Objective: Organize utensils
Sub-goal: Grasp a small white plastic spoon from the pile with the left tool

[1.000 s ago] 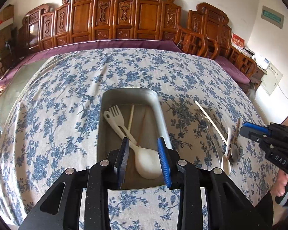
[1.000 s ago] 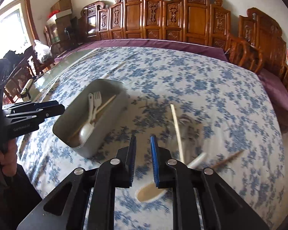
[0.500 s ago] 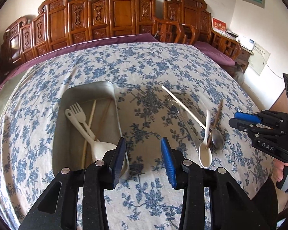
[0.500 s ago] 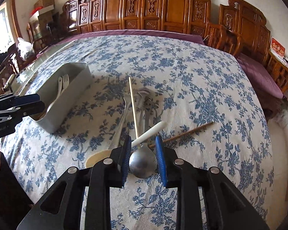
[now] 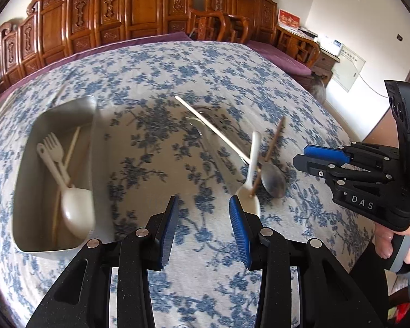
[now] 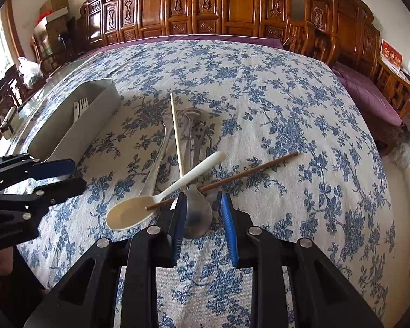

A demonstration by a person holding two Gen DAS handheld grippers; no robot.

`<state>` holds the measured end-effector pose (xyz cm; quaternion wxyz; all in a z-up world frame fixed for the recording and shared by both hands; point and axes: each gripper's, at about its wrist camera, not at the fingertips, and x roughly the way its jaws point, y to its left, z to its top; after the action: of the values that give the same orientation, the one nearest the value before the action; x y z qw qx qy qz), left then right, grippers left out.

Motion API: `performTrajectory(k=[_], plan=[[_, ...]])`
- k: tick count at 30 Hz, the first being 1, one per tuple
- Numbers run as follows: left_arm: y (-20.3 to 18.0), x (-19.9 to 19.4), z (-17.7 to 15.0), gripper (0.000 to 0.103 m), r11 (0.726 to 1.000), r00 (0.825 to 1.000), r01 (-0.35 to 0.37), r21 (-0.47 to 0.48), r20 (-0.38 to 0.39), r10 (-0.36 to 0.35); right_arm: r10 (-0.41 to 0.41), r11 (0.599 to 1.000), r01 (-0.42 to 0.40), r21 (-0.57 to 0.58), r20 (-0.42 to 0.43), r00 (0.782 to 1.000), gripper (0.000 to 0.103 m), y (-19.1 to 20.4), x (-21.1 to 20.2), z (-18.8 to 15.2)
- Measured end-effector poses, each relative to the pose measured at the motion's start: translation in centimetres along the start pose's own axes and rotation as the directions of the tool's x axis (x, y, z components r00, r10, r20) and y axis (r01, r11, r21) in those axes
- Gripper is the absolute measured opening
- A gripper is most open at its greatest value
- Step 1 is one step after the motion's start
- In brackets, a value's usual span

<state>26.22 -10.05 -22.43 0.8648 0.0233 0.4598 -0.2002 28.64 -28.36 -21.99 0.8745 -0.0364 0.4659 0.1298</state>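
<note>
A grey bin [image 5: 27, 180] [image 6: 68, 134] holds a white fork [image 5: 53, 147], a white spoon [image 5: 76, 210] and a pale chopstick. Loose utensils lie crossed on the floral cloth: a cream spoon [image 6: 161, 196] [image 5: 252, 169], a metal spoon [image 6: 196, 213] [image 5: 272, 180], a brown chopstick [image 6: 248, 172], a pale chopstick [image 6: 176, 134] and more metal utensils [image 6: 196, 134]. My right gripper [image 6: 203, 218] is open, its fingers either side of the metal spoon's bowl. My left gripper [image 5: 203, 227] is open and empty, over bare cloth between bin and pile.
Carved wooden chairs [image 6: 232, 2] line the table's far side. A purple cushioned bench [image 6: 369, 95] runs along the right. The table's near edge is just below both grippers. Boxes and furniture [image 6: 49, 8] stand at the far left.
My left gripper has swung right, away from the bin toward the loose pile. My right gripper has moved in low over the metal spoon's bowl and opened wider.
</note>
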Motion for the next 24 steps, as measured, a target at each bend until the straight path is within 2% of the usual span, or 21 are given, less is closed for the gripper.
performTrajectory(k=[8,10,17,20,22,24], plan=[[-1.3,2.6,-0.4,0.036,0.998,0.997,0.060,-0.018,-0.053,-0.061,0.013,1.000,-0.013,0.017,-0.007,1.000,0.028,-0.7,-0.4,-1.4],[-1.4,2.9,-0.4,0.030,0.997,0.996,0.076,-0.029,-0.047,-0.078,0.017,1.000,-0.017,0.022,-0.007,1.000,0.028,-0.8,-0.5,-1.7],[-1.8,4.2,-0.5,0.025,0.996,0.994,0.086,-0.036,-0.069,-0.089,0.019,0.999,-0.019,0.044,-0.003,1.000,0.029,-1.7,-0.8,-1.9],[-1.9,4.6,-0.7,0.016,0.996,0.992,0.088,-0.032,-0.084,-0.090,0.015,0.999,-0.015,0.050,0.001,1.000,0.029,-2.0,-0.8,-1.7],[-2.0,4.6,-0.7,0.004,0.995,0.992,0.093,-0.031,-0.082,-0.096,0.011,0.999,-0.011,0.051,0.002,1.000,0.029,-2.2,-0.8,-1.5],[-1.9,4.3,-0.6,0.002,0.994,0.992,0.103,-0.035,-0.074,-0.105,0.005,0.999,-0.005,0.052,0.001,1.000,0.029,-2.3,-0.6,-1.2]])
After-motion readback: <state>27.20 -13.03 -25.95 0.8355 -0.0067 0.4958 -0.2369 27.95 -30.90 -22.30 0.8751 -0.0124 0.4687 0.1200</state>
